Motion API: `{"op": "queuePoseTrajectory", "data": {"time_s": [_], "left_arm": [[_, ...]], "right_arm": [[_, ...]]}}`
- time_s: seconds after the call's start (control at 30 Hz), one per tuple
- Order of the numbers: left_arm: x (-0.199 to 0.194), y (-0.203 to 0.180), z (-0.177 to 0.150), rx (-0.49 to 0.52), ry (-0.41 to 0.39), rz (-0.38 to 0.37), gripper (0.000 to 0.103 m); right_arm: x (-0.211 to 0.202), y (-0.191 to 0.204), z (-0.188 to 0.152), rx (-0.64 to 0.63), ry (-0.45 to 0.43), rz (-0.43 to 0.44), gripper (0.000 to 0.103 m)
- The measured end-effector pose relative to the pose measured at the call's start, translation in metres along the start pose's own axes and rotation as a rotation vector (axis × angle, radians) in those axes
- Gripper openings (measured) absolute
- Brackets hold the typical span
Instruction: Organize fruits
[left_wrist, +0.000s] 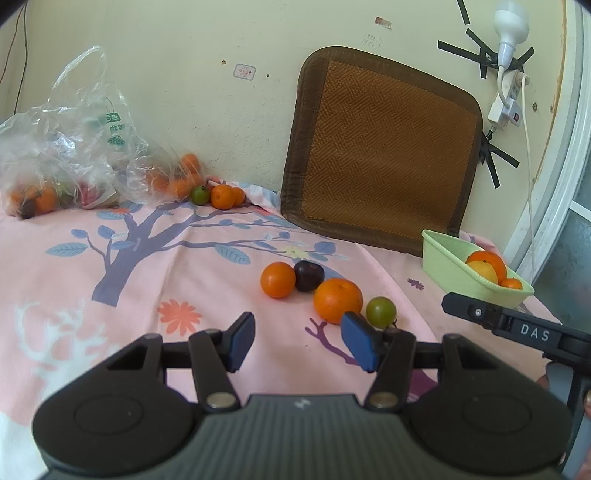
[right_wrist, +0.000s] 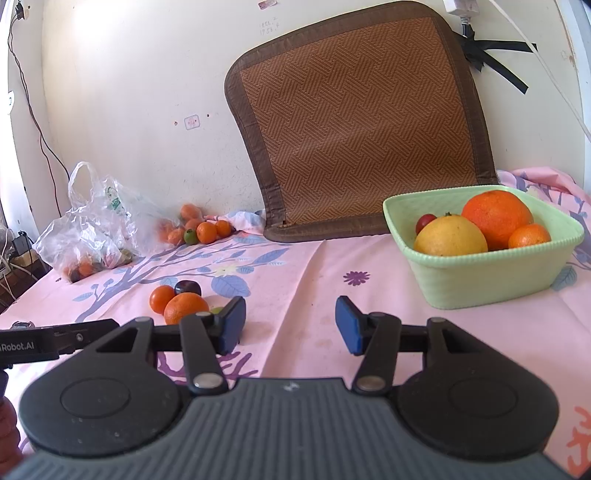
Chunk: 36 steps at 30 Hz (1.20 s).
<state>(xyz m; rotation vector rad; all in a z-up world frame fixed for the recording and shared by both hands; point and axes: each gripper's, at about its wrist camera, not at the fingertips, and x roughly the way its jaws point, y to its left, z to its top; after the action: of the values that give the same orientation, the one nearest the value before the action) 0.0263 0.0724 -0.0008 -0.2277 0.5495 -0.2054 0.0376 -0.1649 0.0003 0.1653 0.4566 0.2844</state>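
On the pink floral cloth (left_wrist: 147, 266) lie a small orange (left_wrist: 277, 280), a dark plum (left_wrist: 308, 275), a larger orange (left_wrist: 337, 300) and a green fruit (left_wrist: 381, 311). My left gripper (left_wrist: 298, 341) is open and empty just in front of them. A light green basket (right_wrist: 491, 280) holds a yellow fruit (right_wrist: 450, 236), a big orange (right_wrist: 496, 216), a small orange (right_wrist: 529, 236) and a small red fruit (right_wrist: 425, 221). My right gripper (right_wrist: 290, 325) is open and empty, left of and nearer than the basket.
A clear plastic bag (left_wrist: 70, 147) with more fruit lies at the back left by the wall, with loose oranges (left_wrist: 223, 196) and a green fruit (left_wrist: 199, 195) beside it. A brown woven mat (left_wrist: 380, 155) leans on the wall. A power strip and cables (left_wrist: 509, 99) hang at the right.
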Motion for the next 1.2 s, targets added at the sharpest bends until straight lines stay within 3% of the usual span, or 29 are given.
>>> {"op": "queuePoseTrajectory", "data": {"time_s": [1.2], "left_arm": [[0.0005, -0.0007, -0.0005, 0.007, 0.003, 0.002, 0.053]], "right_arm": [[-0.0050, -0.0035, 0.0003, 0.021, -0.025, 0.016, 0.056]]}}
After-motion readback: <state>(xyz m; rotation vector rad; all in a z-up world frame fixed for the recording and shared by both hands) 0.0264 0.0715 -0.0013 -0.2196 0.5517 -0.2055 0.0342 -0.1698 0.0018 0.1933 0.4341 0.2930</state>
